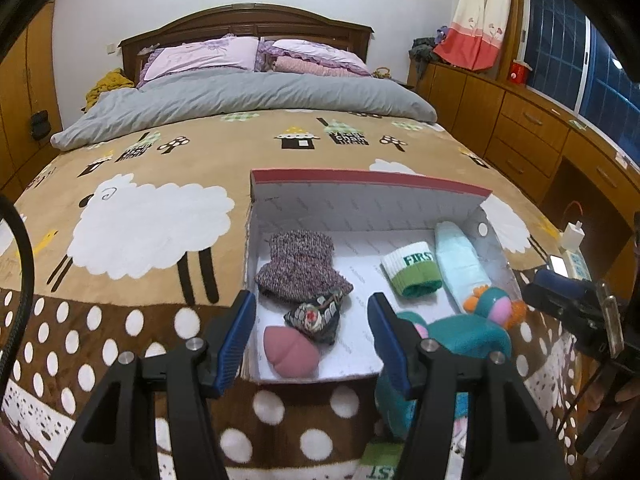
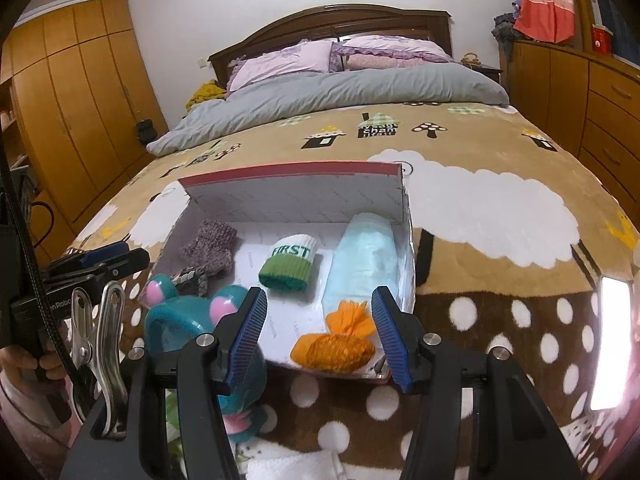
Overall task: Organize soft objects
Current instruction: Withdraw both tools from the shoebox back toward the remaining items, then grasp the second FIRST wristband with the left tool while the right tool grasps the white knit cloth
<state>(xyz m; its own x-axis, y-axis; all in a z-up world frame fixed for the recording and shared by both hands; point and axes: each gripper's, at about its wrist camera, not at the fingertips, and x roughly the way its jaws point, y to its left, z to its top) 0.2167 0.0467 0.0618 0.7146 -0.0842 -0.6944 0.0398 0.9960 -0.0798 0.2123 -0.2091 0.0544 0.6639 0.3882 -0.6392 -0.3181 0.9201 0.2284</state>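
I hold both hand-held grippers low over the bed [image 1: 120, 216], aimed at the open box [image 1: 360, 200]. My left hand-held gripper [image 1: 312, 340] is spread wide, empty, a pink pad [image 1: 290, 350] just ahead between its fingers. My right hand-held gripper [image 2: 320, 336] is likewise released, an orange toy [image 2: 336, 350] just ahead, a teal plush [image 2: 180, 320] at its left.

Both wrist cameras looked low along the bed [image 1: 160, 152] toward the headboard [image 2: 332, 24], close behind the open box [image 1: 360, 196]. The left view sat nearer the box's left end, the right view nearer its right end; both shared the box.
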